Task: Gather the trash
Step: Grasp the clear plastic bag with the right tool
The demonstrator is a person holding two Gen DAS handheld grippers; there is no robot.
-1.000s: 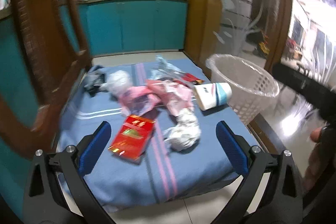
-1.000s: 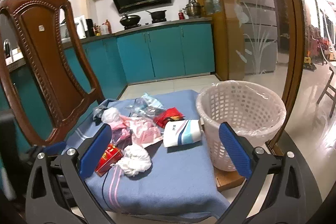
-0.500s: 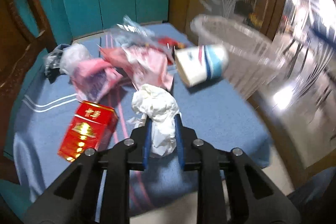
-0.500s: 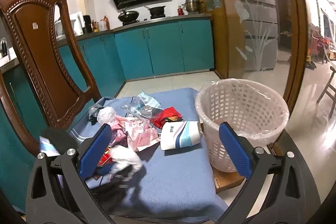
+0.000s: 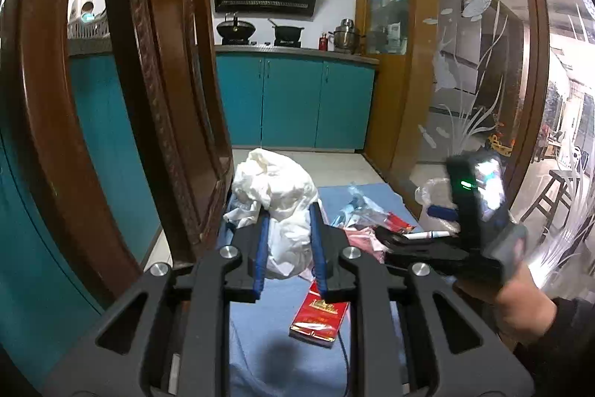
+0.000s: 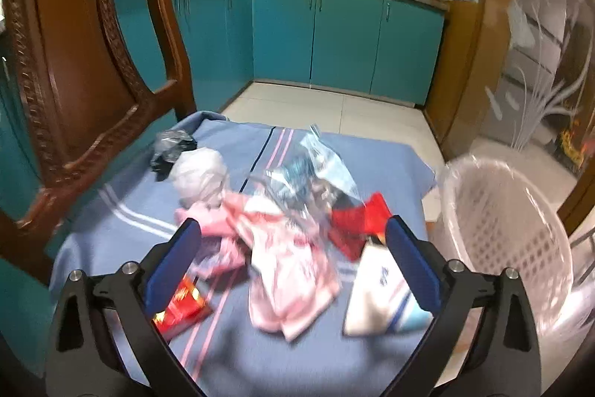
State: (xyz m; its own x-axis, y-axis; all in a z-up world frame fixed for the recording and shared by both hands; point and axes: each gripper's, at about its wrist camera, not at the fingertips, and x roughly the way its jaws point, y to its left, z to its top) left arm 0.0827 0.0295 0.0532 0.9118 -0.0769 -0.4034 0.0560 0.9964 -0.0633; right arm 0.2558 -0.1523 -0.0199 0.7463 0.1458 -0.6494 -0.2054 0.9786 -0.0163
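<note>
We see the left gripper (image 5: 288, 240) clamped on a crumpled white tissue wad (image 5: 277, 196); the wad bulges out past the fingertips toward 12 o'clock and is lifted above the blue cloth (image 5: 282, 352). At 5 o'clock of those jaws a red carton (image 5: 320, 315) lies flat on the cloth; its gold print is not legible. The right gripper (image 6: 293, 255) has its jaws wide apart, nothing between the pads, hovering over pink wrappers (image 6: 286, 266). At its 4 o'clock lies a white paper cup (image 6: 379, 300) on its side, blue mark unreadable. A red packet (image 6: 357, 226) sits at 1 o'clock, the white basket (image 6: 520, 248) at 3 o'clock, just beside the cloth's edge.
</note>
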